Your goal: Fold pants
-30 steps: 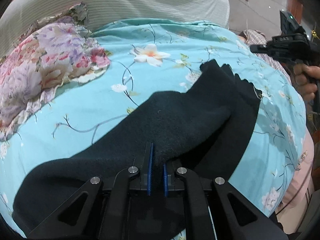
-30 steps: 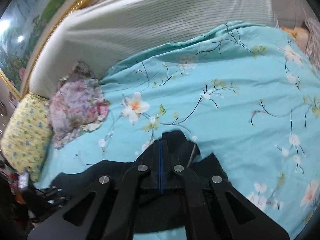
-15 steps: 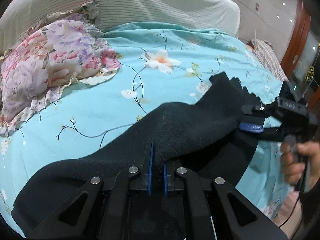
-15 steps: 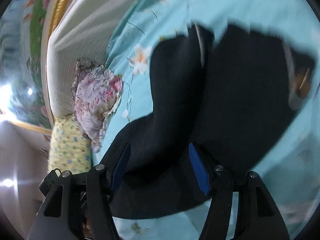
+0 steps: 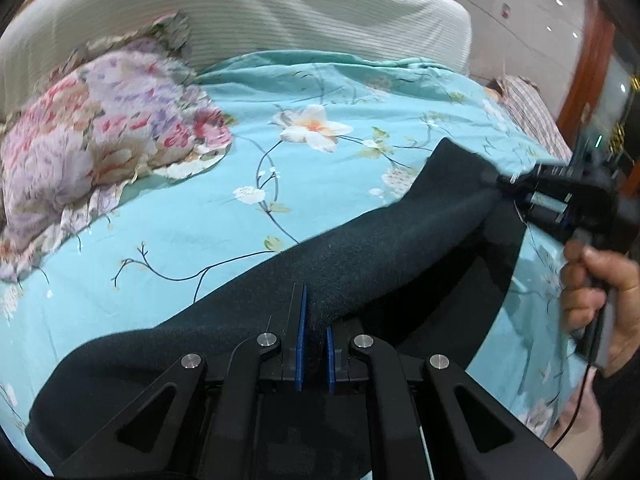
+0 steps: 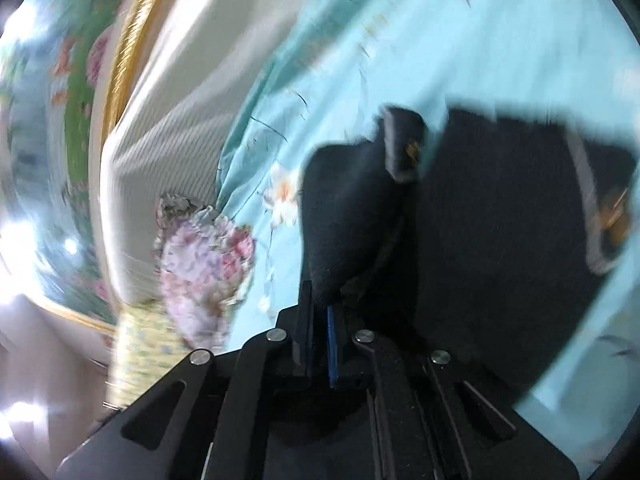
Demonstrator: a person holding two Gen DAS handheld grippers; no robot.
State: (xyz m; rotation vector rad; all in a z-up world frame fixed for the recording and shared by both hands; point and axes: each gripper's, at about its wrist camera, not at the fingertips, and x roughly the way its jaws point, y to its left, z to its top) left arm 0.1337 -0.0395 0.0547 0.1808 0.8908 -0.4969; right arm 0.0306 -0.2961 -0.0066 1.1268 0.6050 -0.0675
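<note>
Dark pants (image 5: 360,248) lie across a turquoise flowered bed sheet (image 5: 240,216). My left gripper (image 5: 314,320) is shut on a raised fold of the pants near the bottom of the left wrist view. At the right edge of that view, my right gripper (image 5: 508,184) is held by a hand (image 5: 600,292) and pinches the far end of the same fold. In the blurred right wrist view the right gripper (image 6: 320,304) is shut on a bunched ridge of the pants (image 6: 500,220), with the rest of the cloth spread to its right.
A flowered pillow (image 5: 100,148) lies at the left on the bed, with a white striped headboard cushion (image 5: 240,16) behind it. A yellow patterned pillow (image 6: 136,352) and a gold-framed picture (image 6: 116,64) show in the right wrist view. A plaid cloth (image 5: 532,112) lies at the far right.
The right gripper came down from above, opened over the pants, rolled, and shut on the far end of the fold. The left gripper kept its grip and place.
</note>
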